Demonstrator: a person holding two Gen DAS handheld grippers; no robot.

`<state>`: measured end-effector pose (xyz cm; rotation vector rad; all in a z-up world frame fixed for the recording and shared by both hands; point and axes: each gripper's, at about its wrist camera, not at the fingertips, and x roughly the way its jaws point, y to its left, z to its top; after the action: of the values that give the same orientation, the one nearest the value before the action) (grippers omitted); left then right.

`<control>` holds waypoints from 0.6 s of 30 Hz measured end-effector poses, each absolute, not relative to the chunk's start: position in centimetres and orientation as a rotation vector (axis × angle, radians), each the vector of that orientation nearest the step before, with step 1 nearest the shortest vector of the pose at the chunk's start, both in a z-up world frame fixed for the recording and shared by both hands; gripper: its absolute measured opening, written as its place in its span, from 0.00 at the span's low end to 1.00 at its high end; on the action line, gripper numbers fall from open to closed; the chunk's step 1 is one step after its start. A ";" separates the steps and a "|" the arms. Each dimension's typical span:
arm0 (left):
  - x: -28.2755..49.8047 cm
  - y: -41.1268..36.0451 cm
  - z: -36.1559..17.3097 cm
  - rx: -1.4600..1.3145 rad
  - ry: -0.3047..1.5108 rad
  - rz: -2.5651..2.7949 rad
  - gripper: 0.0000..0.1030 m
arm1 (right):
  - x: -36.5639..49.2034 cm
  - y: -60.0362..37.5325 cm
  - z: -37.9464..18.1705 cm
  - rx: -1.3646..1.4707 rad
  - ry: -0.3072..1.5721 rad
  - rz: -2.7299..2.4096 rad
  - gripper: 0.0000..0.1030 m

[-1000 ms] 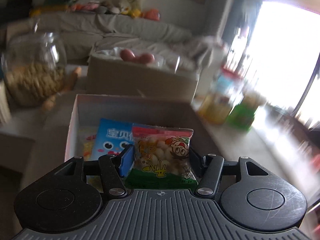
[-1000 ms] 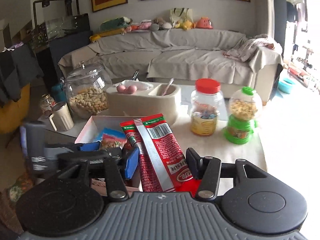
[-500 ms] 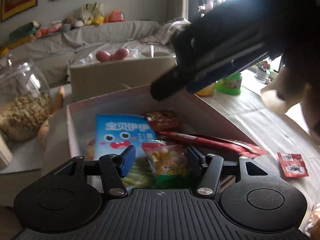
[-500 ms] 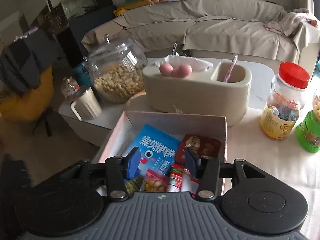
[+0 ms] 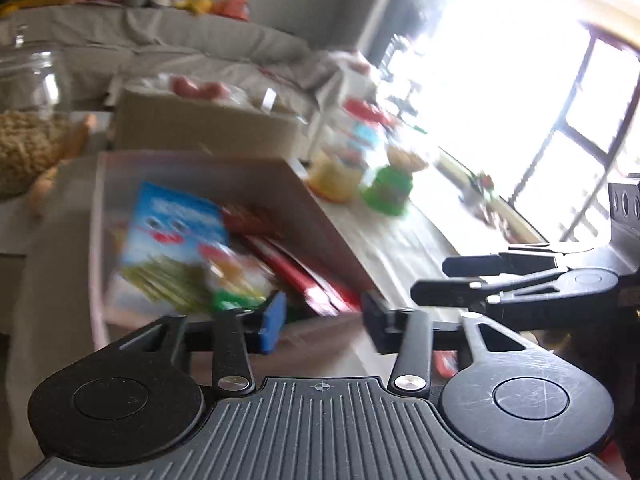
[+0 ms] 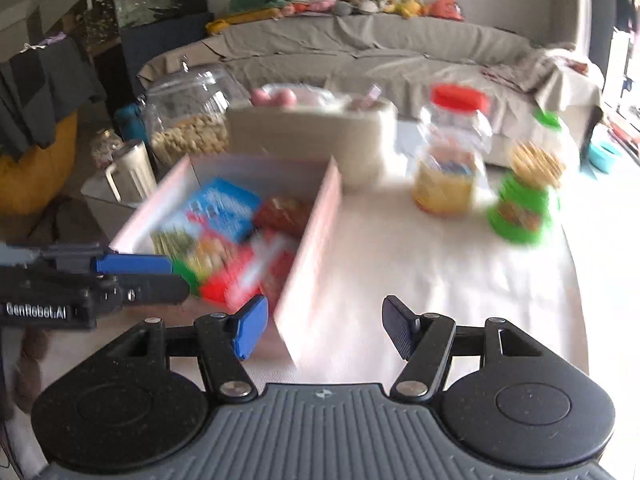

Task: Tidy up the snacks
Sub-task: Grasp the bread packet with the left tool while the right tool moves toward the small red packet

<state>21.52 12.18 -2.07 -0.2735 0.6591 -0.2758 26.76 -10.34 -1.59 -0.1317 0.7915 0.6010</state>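
With the snack packets [image 6: 224, 240] piled in the white box [image 6: 308, 256], the left gripper [image 5: 322, 324] was closing on nothing and the right gripper [image 6: 324, 332], empty, was opening astride the box's near corner, which it could knock.

Motion blur smears the printed snack packets [image 6: 224, 236] inside the shallow white cardboard box [image 6: 308, 248], so their labels cannot be read. The red-lidded clear plastic jar [image 6: 452, 152] is equally blurred.

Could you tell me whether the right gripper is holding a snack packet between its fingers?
No, the right gripper is empty, with only the box wall and tablecloth showing between its fingers.
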 end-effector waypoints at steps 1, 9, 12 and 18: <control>21.0 11.4 -2.1 -0.259 0.658 -0.273 0.41 | 25.8 -11.4 -2.1 -0.127 0.804 0.606 0.62; 15.0 4.9 -4.0 -0.204 0.709 -0.487 0.41 | 18.5 -20.2 -4.8 -0.058 0.829 0.507 0.67; 13.3 2.2 -5.2 -0.162 0.762 -0.574 0.41 | 17.3 -22.9 -5.6 0.000 0.860 0.474 0.67; 10.8 -2.1 -5.8 -0.041 0.793 -0.619 0.41 | 16.4 -25.2 -6.7 0.057 0.836 0.403 0.67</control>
<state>10.82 -2.12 -5.79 -0.0406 0.7929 -0.6186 16.43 -25.19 -6.68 0.0567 0.8361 0.4029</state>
